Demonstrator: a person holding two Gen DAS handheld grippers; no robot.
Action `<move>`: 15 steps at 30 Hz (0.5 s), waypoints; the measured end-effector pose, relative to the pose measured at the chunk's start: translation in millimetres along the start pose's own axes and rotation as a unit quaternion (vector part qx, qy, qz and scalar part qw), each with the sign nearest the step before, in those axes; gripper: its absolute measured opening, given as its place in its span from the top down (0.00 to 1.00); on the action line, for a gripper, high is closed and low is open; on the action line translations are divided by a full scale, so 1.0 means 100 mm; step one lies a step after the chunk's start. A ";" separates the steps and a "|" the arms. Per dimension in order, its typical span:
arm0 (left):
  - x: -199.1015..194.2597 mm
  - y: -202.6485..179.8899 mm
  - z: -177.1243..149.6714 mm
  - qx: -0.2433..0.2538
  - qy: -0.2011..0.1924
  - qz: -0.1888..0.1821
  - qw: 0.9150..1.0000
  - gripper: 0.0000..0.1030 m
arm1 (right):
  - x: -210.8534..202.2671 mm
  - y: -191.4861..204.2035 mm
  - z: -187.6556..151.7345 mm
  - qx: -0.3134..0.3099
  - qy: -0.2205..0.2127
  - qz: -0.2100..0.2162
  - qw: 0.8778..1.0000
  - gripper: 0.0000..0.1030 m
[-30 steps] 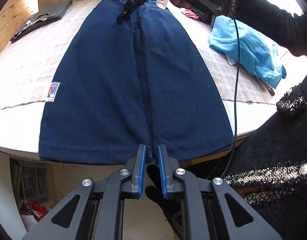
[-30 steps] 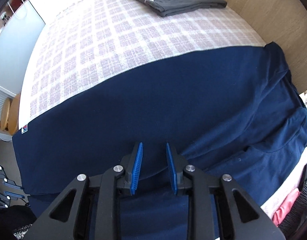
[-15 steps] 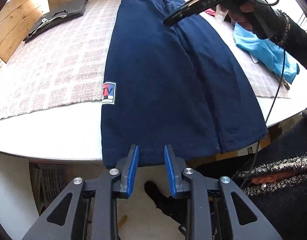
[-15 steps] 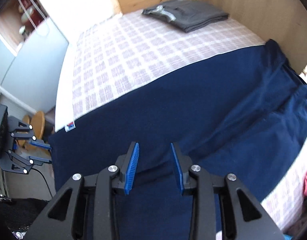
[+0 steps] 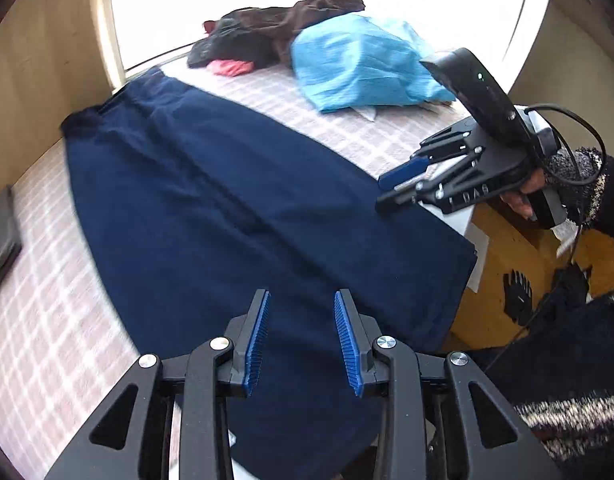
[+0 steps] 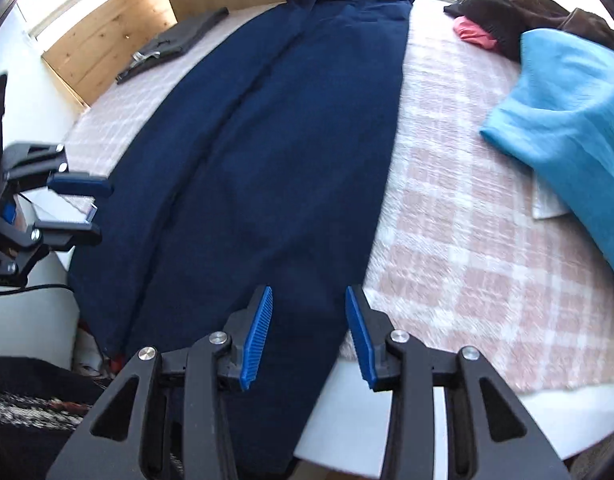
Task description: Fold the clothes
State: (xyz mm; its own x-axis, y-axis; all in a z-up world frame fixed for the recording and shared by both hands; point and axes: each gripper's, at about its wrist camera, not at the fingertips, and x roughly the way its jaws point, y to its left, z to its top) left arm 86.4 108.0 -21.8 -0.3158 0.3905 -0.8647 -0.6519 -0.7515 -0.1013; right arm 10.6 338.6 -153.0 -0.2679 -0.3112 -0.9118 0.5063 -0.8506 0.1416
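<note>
A navy garment (image 5: 227, 208) (image 6: 267, 140) lies flat and lengthwise on the pink checked tablecloth (image 6: 467, 248), its hem hanging over the near table edge. My left gripper (image 5: 301, 340) hovers open over the hem end with nothing between its fingers. My right gripper (image 6: 309, 336) is open too, low over the hem, with the garment's right edge running between its fingers. Each gripper shows in the other's view: the right gripper (image 5: 391, 188), held by a gloved hand, at the garment's right edge, and the left gripper (image 6: 103, 212) at its left edge.
A light blue garment (image 6: 567, 120) (image 5: 363, 64) lies at the right. Behind it sits a dark brown pile (image 6: 507, 4) with a pink item (image 6: 475, 32). A folded grey garment (image 6: 175, 40) rests at the far left by the wooden wall. A yellow-brown box (image 5: 519, 264) stands beside the table.
The left gripper opened from nearly shut and swung over the hem. The right gripper came back from the far collar end to the near hem and opened wider.
</note>
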 end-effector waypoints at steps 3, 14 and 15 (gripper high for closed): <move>0.26 -0.08 0.11 0.056 0.005 -0.033 0.998 0.69 | -0.03 0.11 -0.17 -0.012 0.044 -0.063 0.997 0.63; -0.26 0.07 -0.46 -0.034 -0.009 -0.039 0.999 0.65 | -0.21 -0.14 -0.45 0.152 -0.030 -0.074 0.985 0.61; -0.37 0.13 -0.57 -0.078 -0.014 -0.032 0.996 0.63 | -0.17 -0.16 -0.48 0.151 -0.026 -0.071 0.986 0.61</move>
State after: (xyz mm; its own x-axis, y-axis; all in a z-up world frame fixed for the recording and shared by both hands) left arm 129.2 53.5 -19.8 -0.2975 0.4532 -0.8403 -0.5568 -0.7973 -0.2329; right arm 46.4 377.6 -158.1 -0.3648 -0.1948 -0.9105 0.1959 -0.9720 0.1295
